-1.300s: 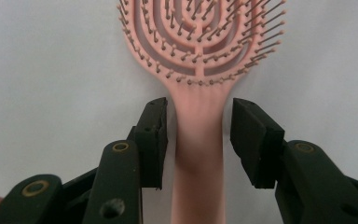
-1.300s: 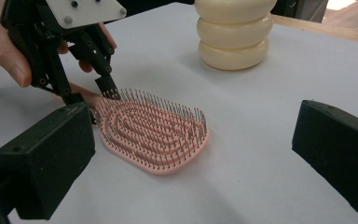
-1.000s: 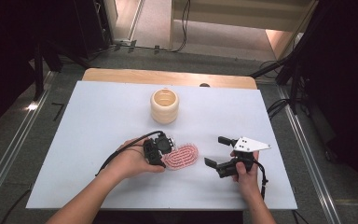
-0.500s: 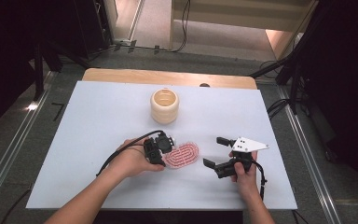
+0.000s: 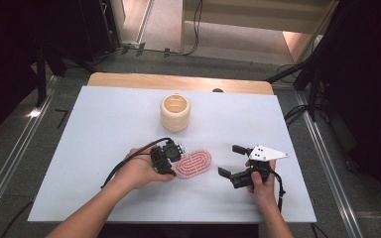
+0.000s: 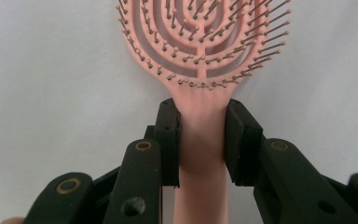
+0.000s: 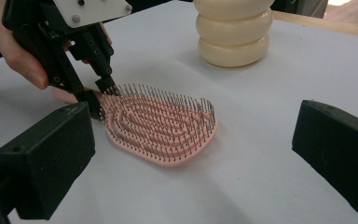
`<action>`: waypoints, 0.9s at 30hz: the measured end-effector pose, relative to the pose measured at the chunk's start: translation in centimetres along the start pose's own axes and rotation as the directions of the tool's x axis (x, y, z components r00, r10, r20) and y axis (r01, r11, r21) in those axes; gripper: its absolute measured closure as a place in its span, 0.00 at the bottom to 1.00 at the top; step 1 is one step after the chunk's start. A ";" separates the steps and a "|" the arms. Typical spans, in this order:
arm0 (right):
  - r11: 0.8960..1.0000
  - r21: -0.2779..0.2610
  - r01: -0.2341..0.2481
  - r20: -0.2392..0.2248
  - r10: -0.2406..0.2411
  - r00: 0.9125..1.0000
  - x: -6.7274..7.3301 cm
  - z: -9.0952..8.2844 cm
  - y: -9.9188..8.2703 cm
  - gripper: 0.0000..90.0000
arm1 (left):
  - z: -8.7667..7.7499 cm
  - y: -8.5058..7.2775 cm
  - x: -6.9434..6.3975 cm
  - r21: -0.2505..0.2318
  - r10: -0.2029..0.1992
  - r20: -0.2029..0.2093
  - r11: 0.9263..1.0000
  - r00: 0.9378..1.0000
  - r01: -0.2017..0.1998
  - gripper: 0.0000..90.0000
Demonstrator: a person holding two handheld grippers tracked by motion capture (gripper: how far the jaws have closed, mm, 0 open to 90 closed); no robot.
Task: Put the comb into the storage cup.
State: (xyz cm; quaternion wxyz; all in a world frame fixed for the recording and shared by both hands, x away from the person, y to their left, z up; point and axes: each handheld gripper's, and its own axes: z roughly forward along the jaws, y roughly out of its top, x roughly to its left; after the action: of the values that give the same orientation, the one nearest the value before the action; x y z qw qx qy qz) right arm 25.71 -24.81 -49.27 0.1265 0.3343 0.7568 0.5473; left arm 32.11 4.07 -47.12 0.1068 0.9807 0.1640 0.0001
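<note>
No text, label, brand, number or sign can be read on anything here; no surface carries legible writing.

Pink vented hairbrush (image 5: 194, 163) lies flat, bristles up, on the white table (image 5: 104, 119).

i work in what looks like a recording lab or studio, not a home. my table (image 5: 104, 119) is covered in a plain white sheet over a wooden top and stands on grey carpet. black stands (image 5: 322, 54) and dark equipment crowd both sides, cables (image 5: 196, 25) trail across the floor behind, and metal rails (image 5: 10, 163) run along the floor at each side.
</note>
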 end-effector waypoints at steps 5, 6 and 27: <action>1.000 -0.009 -0.019 -0.013 0.019 1.000 0.0 0.0 0.0 0.00 | -0.2 -0.2 0.0 -0.013 -0.011 -0.003 1.000 1.000 0.011 0.79; 0.999 -0.020 -0.026 -0.022 0.026 0.999 -0.1 -0.1 0.0 0.00 | -0.3 -0.2 0.1 -0.017 -0.013 -0.002 1.000 1.000 0.013 0.79; 0.979 -0.079 -0.189 0.025 0.191 0.981 1.3 0.7 1.2 0.00 | -1.6 -0.6 0.1 -0.143 -0.031 -0.039 0.989 0.999 0.025 0.79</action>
State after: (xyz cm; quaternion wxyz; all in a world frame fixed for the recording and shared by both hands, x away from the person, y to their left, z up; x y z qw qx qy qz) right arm 25.60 -23.21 -48.21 0.0987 0.4088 0.6978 0.5799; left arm 31.93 4.95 -45.69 0.1730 0.9680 0.1793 0.0305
